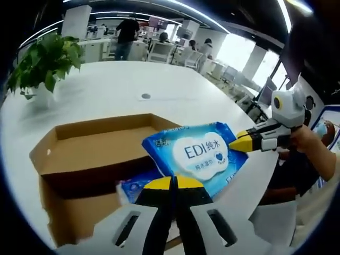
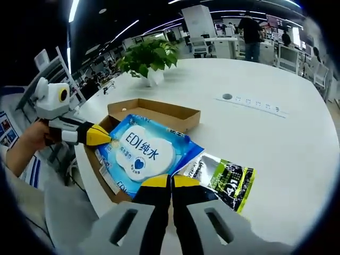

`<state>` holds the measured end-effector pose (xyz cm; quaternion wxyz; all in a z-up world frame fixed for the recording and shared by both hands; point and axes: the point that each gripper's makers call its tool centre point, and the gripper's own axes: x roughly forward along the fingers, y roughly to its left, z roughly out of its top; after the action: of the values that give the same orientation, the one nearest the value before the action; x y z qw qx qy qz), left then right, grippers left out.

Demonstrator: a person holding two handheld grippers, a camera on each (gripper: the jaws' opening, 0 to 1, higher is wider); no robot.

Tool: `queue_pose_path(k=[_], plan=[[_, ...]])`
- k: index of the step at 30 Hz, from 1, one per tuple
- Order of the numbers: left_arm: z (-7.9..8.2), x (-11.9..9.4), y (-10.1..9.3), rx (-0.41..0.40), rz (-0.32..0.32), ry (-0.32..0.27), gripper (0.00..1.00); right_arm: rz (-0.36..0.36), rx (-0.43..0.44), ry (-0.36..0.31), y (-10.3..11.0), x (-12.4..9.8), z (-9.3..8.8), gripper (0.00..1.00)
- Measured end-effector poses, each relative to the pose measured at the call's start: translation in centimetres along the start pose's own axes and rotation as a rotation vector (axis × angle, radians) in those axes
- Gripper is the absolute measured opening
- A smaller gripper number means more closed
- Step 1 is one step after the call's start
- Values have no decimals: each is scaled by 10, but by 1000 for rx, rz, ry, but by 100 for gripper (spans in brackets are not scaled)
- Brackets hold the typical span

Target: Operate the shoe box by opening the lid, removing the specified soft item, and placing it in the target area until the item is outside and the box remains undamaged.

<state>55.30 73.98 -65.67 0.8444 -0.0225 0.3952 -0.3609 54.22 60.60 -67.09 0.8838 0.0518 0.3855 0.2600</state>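
Jaws together on the left gripper (image 1: 174, 180), pinching the near edge of the wipes pack (image 1: 199, 156) at 6 o'clock of the left gripper view. Same on the right gripper (image 2: 171, 179): jaws closed, yellow tips nipping the pack's near edge at 6 o'clock of the right gripper view. Held from two sides, then!

From the left gripper view: blue and white pack dead centre, printed face up, spread over the 3 o'clock corner of the open cardboard box (image 1: 79, 159). Coming in at 3 o'clock, the right gripper (image 1: 239, 142), tip on the pack's far corner, with a hand (image 1: 305, 141) behind it. Down inside the box, at 7 o'clock of the pack, a second blue pack (image 1: 133, 187), partly hidden. Box walls upright, brown, no tear to be seen.

Over to the right gripper view: pack (image 2: 141, 151) lying across the near end of the box (image 2: 159, 109), its 5 o'clock corner jutting past the rim. At 9 o'clock, the left gripper (image 2: 103, 136), tip on the pack's edge, gripped by a hand (image 2: 32, 135). Just beside the pack at 4 o'clock, flat on the white table (image 2: 276, 143), a green and black sachet (image 2: 226, 178), outside the box.

Further back on the table, a potted plant (image 2: 149, 56) at 11 o'clock and a round grommet (image 2: 227, 96) at 1 o'clock. Beyond that, office desks and a few people standing, too far off to tell more.
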Motion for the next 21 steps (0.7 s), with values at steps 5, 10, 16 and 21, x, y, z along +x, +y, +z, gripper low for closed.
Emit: queue_pose_path(k=[5, 10, 16, 21], plan=[[7, 9, -16, 10, -19, -10, 0, -23, 13, -3, -15, -10, -4, 0], [11, 19, -30, 28, -37, -12, 0, -43, 24, -3, -30, -18, -10, 0], [16, 32, -45, 43, -61, -17, 0, -71, 27, -3, -46, -30, -16, 0], [21, 45, -57, 63, -84, -14, 0, -97, 40, 0, -60, -38, -22, 0]])
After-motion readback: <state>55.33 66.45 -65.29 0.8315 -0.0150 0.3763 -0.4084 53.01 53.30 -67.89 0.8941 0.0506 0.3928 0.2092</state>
